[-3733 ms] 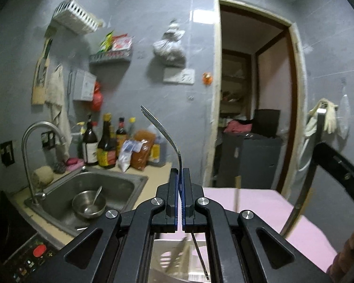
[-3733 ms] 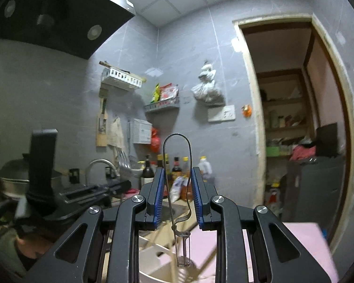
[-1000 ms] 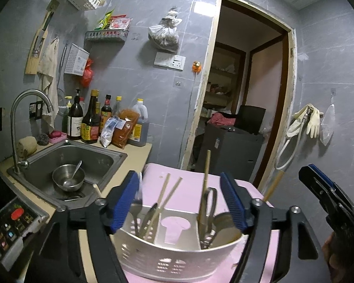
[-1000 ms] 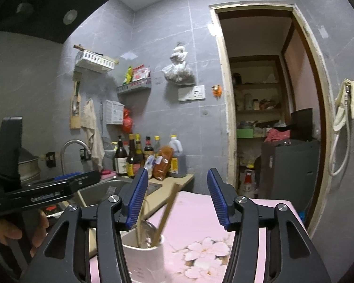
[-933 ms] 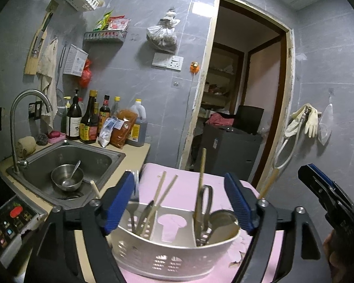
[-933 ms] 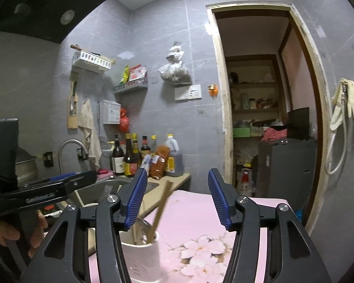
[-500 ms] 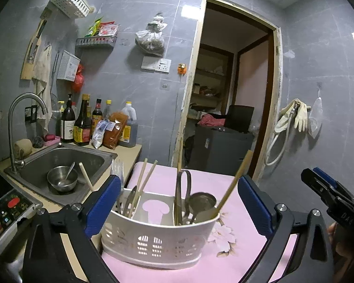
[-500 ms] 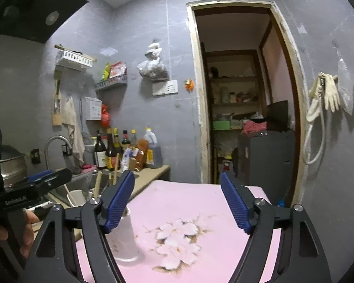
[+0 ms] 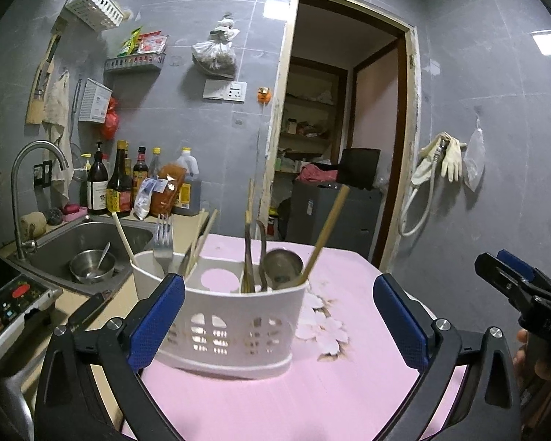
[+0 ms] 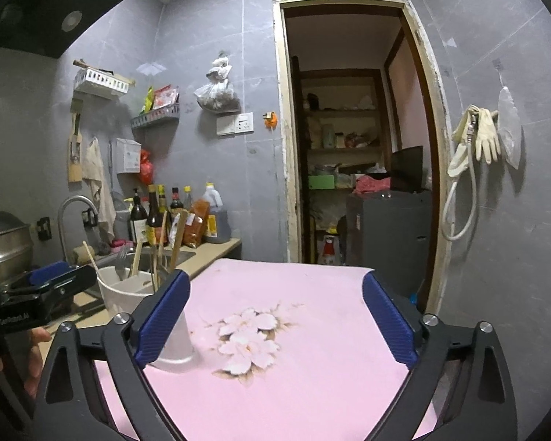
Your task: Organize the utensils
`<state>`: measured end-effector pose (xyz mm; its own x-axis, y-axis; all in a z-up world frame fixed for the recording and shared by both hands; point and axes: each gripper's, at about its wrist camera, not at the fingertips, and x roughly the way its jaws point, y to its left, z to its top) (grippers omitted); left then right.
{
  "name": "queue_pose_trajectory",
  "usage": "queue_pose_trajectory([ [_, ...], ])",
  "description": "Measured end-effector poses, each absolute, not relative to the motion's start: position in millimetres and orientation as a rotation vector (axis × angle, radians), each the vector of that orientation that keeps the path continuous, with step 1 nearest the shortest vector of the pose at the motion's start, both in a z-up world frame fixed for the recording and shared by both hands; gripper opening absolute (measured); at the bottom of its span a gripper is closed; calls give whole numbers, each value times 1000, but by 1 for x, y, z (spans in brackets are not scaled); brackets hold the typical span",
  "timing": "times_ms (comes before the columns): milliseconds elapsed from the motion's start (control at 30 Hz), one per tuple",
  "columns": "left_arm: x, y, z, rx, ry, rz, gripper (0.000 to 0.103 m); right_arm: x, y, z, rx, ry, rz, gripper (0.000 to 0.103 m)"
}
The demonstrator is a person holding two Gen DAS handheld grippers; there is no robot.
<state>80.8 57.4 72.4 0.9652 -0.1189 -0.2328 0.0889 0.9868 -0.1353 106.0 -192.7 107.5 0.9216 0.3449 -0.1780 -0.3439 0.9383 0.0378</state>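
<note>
A white caddy (image 9: 224, 325) stood on the pink table (image 9: 312, 397), close to its sink-side edge, with both grippers drawn back and holding nothing. The left gripper (image 9: 279, 319) faced the caddy with its blue-padded jaws spread wide, the left pad overlapping the caddy's front corner in view; whether it touched could not be told. The right gripper (image 10: 275, 321) was likewise spread wide over the bare floral print (image 10: 248, 338) at the table's middle, the caddy (image 10: 128, 294) off to its left.

The utensils stood upright or leaning in the caddy's compartments. A fork (image 9: 162, 242) rose tines-up in the left section beside a pale-handled utensil (image 9: 123, 233) and a pair of chopsticks (image 9: 200, 239). In the right section were scissors (image 9: 255, 253), a metal ladle bowl (image 9: 283, 264) and a wooden handle (image 9: 328, 228) leaning out to the right. A round hole in the caddy's far wall showed the pink cloth behind it.

Beyond the table lay a steel sink (image 9: 77, 246) with a small bowl (image 9: 92, 264) and spoon in it, a curved tap (image 9: 29, 187) over it, and sauce bottles (image 9: 121, 183) lined along the counter. Rubber gloves (image 9: 450, 154) hung on the wall to the right of an open doorway (image 9: 334, 147). In the left view the right gripper (image 9: 510, 286) appeared at the far right edge, in the person's hand.
</note>
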Motion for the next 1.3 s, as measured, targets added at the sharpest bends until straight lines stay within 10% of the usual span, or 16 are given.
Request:
queue_pose_trajectory([
  [1300,17,41,17,-78,280,-80,101,35,-222,51,-45,211,222,103],
])
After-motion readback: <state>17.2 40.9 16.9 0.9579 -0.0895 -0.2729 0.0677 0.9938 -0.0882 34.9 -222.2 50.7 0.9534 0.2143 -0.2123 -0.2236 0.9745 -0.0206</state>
